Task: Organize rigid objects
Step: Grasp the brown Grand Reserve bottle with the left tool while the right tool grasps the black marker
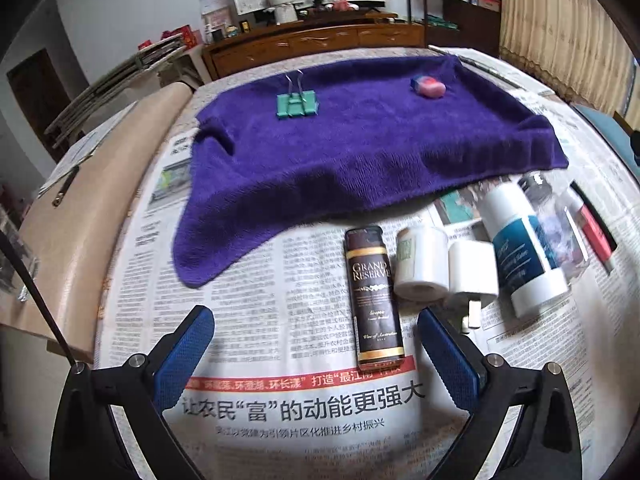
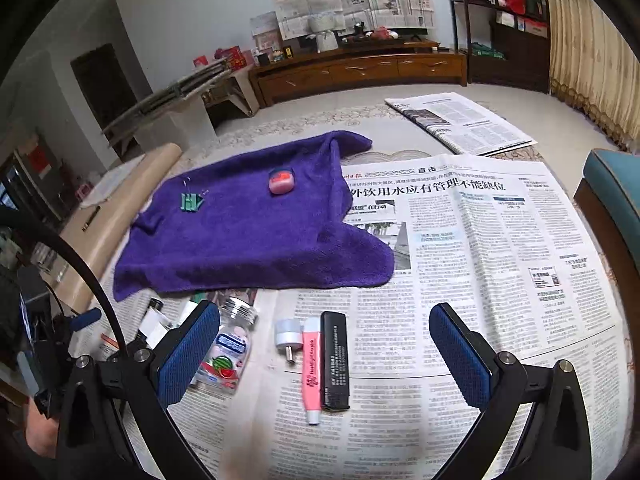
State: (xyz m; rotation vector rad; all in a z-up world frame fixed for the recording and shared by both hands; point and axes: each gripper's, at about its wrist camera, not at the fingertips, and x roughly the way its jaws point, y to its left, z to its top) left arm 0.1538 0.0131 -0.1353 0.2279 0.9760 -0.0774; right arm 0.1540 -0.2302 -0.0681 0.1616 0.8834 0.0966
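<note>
A purple towel (image 1: 340,152) lies on the newspaper-covered table, holding a green binder clip (image 1: 297,105) and a pink-and-blue eraser (image 1: 428,85). In front of it lie a dark Grand Reserve bottle (image 1: 374,300), a white jar (image 1: 422,264), a white plug (image 1: 472,276) and a white-and-blue bottle (image 1: 520,248). My left gripper (image 1: 316,356) is open and empty, just before the dark bottle. In the right wrist view, a clear candy bottle (image 2: 228,348), a small plug (image 2: 289,336), a pink highlighter (image 2: 312,372) and a black box (image 2: 335,360) lie between the fingers of my open, empty right gripper (image 2: 326,360). The towel (image 2: 248,232) lies beyond.
Newspaper (image 2: 480,240) covers the table; a second folded paper (image 2: 460,124) lies further back. A beige roll (image 1: 100,200) runs along the left edge. A blue chair (image 2: 616,200) stands at the right. A wooden cabinet (image 2: 360,72) stands by the far wall.
</note>
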